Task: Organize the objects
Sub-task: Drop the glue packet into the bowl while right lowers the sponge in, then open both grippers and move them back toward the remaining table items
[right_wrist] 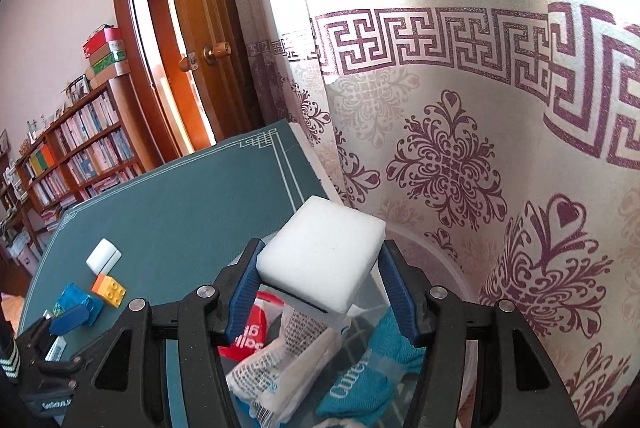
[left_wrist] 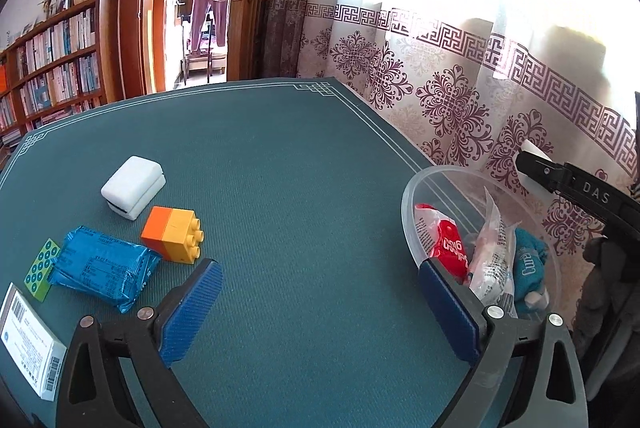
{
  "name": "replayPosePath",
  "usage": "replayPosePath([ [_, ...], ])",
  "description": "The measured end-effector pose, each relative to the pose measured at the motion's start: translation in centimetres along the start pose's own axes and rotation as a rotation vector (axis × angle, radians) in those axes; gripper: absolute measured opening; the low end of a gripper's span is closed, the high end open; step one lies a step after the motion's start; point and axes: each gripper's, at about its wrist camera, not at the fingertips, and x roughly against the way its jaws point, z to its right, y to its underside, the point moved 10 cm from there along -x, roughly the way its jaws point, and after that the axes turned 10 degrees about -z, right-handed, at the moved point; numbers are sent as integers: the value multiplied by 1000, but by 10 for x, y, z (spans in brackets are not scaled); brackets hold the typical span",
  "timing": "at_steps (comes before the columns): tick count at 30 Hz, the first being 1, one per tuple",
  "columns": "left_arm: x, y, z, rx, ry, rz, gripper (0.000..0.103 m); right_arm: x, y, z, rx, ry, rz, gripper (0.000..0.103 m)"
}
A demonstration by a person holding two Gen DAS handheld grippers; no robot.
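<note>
At the left edge of the green table mat (left_wrist: 304, 156) lay a white barcoded box (left_wrist: 30, 342), a green dotted card (left_wrist: 40, 270) and a crinkled blue packet (left_wrist: 102, 274), then an orange-and-yellow toy brick (left_wrist: 172, 234) and a white sponge block (left_wrist: 133, 186). The left gripper (left_wrist: 320, 312) hovered over bare mat, fingers spread wide and empty. Rightward, the clear bowl (left_wrist: 412, 188) held wrappers and a teal sock (left_wrist: 528, 268). Above it the right gripper (right_wrist: 320, 298) had a second white sponge (right_wrist: 320, 254), smooth and slit along one side, between its fingers; whether the pads pressed it could not be told.
</note>
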Motion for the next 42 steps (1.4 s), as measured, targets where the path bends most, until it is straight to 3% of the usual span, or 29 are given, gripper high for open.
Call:
replayPosePath([
  [8,-2,1,-3,14,1,-10,101,-5,4,10,-33,-7,-24,68],
  [19,2,1,1,6,6,0,101,23,19,8,-33,-34,5,68],
  [31,18,2,-13,36,2,22,102,40,37,-48,52,-118,2,68],
  [42,32,12,-48,92,-37,30,102,37,59,-96,105,-193,-39,68],
])
